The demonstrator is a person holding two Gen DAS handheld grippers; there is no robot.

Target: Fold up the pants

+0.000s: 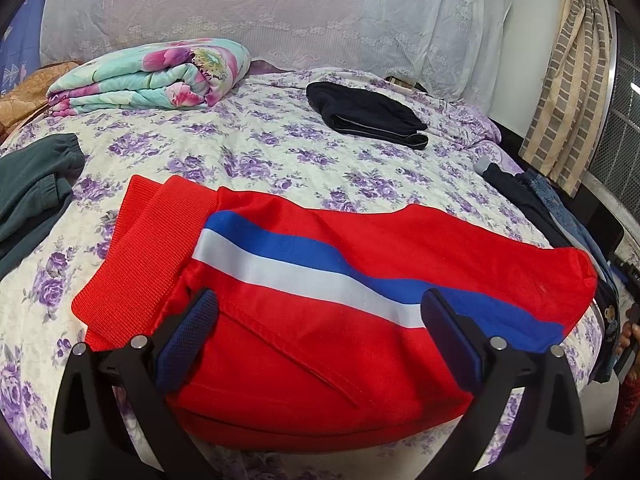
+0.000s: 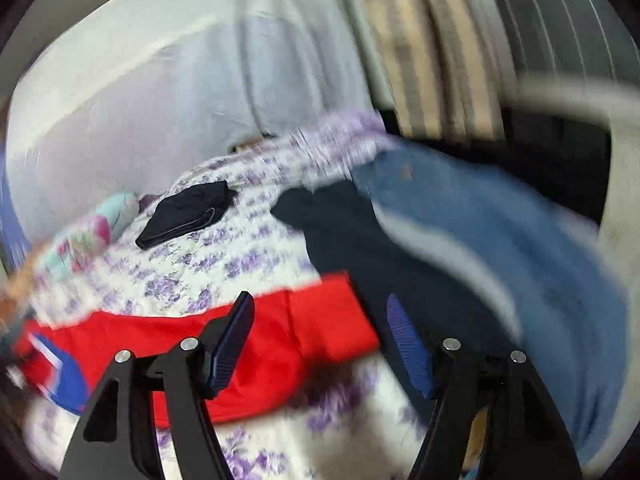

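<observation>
Both fingers [image 1: 320,312] apart (red pants [image 1: 340,280] flat)

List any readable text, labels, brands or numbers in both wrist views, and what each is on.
None can be read.
Red pants: blue and white stripes only, no lettering or tag showing.
Folded dark garment: no label visible.
Right wrist view: motion-blurred, nothing legible.
</observation>
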